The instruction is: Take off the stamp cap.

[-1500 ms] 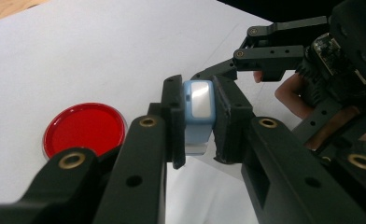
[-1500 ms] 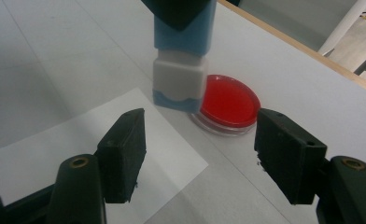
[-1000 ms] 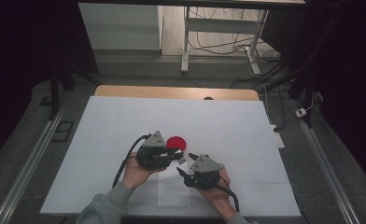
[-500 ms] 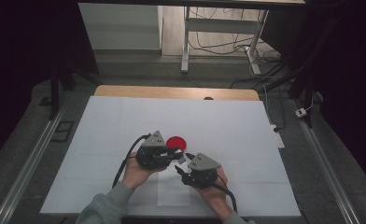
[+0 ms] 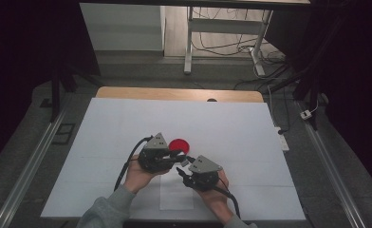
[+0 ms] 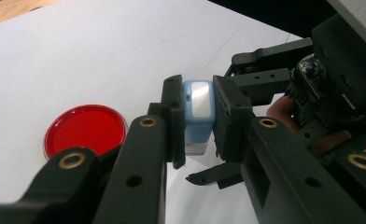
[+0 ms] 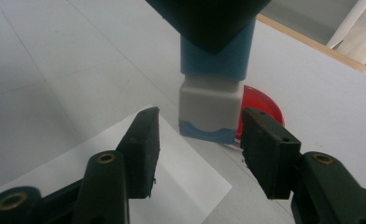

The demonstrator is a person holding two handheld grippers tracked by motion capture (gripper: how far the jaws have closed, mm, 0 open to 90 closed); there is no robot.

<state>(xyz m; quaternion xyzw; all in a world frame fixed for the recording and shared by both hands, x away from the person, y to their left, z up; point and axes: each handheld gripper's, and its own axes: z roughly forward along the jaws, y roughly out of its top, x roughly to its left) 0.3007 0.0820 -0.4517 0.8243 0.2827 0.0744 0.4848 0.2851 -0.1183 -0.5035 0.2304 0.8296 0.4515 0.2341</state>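
A blue and grey stamp hangs upright above the table, its blue upper body clamped by my left gripper. Its grey lower part with a blue base sits between the fingers of my right gripper, which stands open with a gap on both sides. A round red disc lies flat on the table just beyond both grippers. It sits left of the stamp in the left gripper view and behind the stamp in the right gripper view. In the high view my left gripper and right gripper meet near the table's front middle.
A white sheet of paper lies under the grippers near the front edge of the white table top. A wooden strip runs along the far edge. Metal rails flank the table.
My right gripper has edged slightly left towards the left gripper and the stamp. The left gripper and the red disc have stayed put.
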